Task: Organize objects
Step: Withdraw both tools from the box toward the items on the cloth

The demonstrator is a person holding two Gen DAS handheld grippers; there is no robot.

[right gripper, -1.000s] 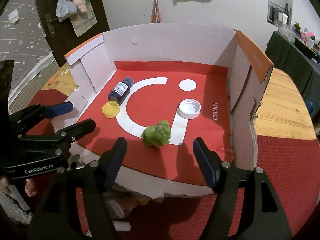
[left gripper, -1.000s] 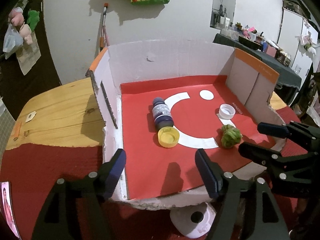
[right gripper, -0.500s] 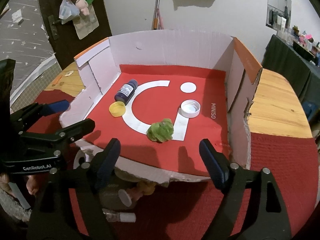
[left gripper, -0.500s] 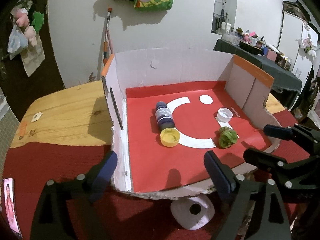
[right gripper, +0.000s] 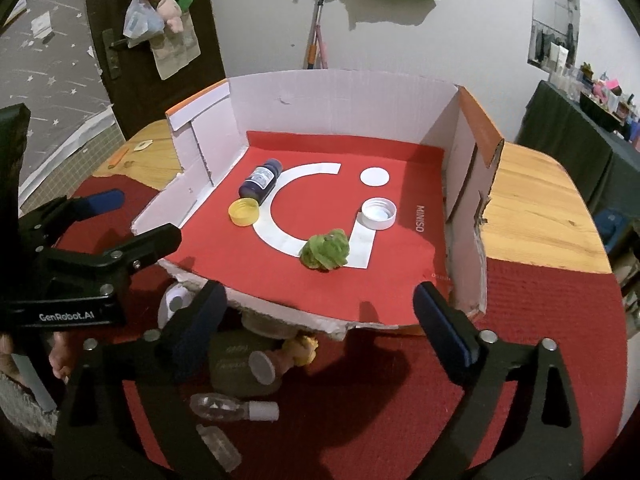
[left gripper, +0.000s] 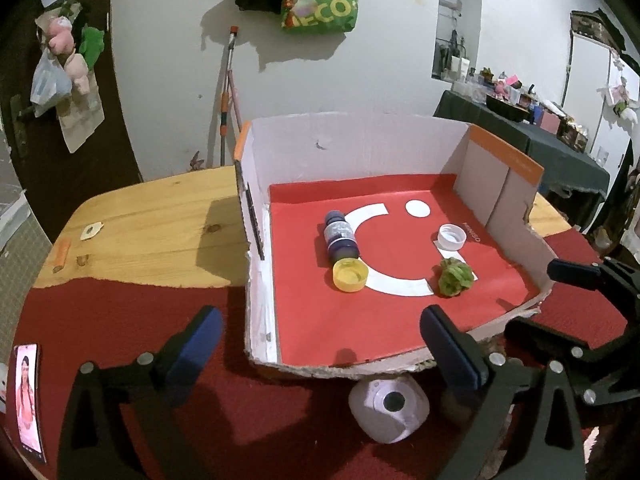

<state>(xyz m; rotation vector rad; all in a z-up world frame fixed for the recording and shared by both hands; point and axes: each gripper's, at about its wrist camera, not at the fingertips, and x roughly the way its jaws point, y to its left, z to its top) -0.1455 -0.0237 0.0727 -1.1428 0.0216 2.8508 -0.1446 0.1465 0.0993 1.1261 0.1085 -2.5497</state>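
- Right now we hold the left hand-held gripper and the right hand-held gripper spread wide, nothing between the jaws of either, both hovering just short of the torn front edge of the cardboard box.
- Ahead of both, on the box's red floor, lie a dark blue bottle on its side, a yellow cap touching its near end, a white cap and a green crumpled ball.
- Below the right hand-held gripper, on the red cloth, lie a clear small bottle and an olive bottle; a white jar sits under the left one.
- We judge these loose items come next: the clear bottle's long axis runs across the right jaws, and that gripper is nearer.
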